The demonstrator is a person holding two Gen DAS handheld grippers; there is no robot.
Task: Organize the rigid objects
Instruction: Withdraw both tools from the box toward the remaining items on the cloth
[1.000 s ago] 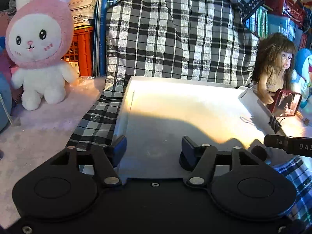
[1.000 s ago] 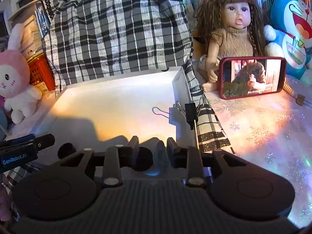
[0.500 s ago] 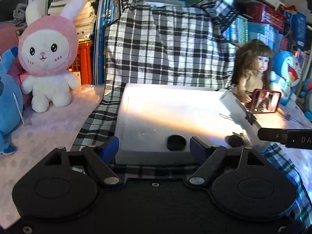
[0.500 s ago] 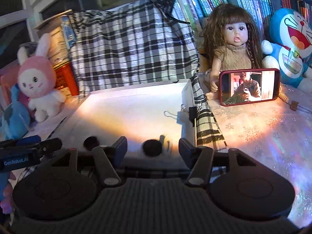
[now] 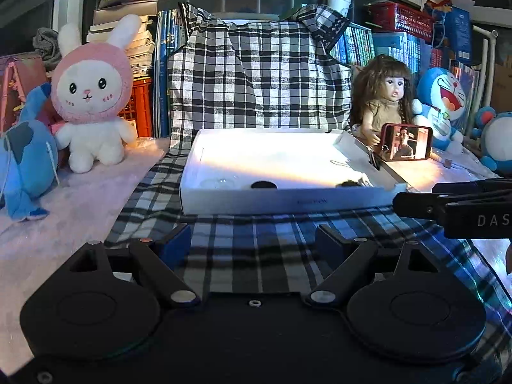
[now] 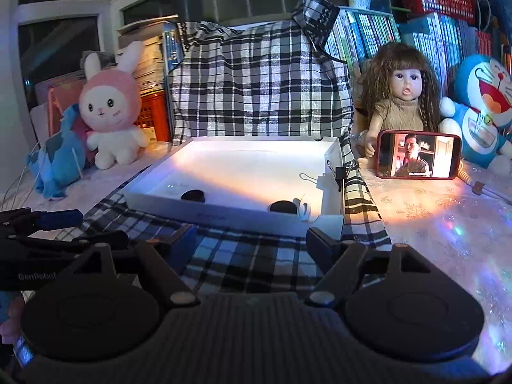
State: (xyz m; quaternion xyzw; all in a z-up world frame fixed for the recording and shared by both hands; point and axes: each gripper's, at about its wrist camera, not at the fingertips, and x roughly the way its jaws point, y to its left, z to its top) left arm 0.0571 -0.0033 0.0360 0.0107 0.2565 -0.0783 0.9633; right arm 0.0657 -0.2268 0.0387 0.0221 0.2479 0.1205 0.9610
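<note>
One shallow white cardboard tray [image 6: 224, 216] stood on the plaid cloth [image 6: 249, 256], and two round black discs [image 6: 192, 196] [image 6: 282, 207] lay inside, along its near edge, with one small clear piece [image 6: 304, 211] at its near right corner. Both grippers, left [image 5: 252, 240] and right [image 6: 249, 238], were over the cloth, their fingers opening wide with nothing between them.

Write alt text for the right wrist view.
A white tray on a plaid cloth holds two black discs and a clear piece near its front wall. The right gripper hangs before it, jaws opening and nothing between them. A doll sits behind a phone at right, a bunny at left.
</note>
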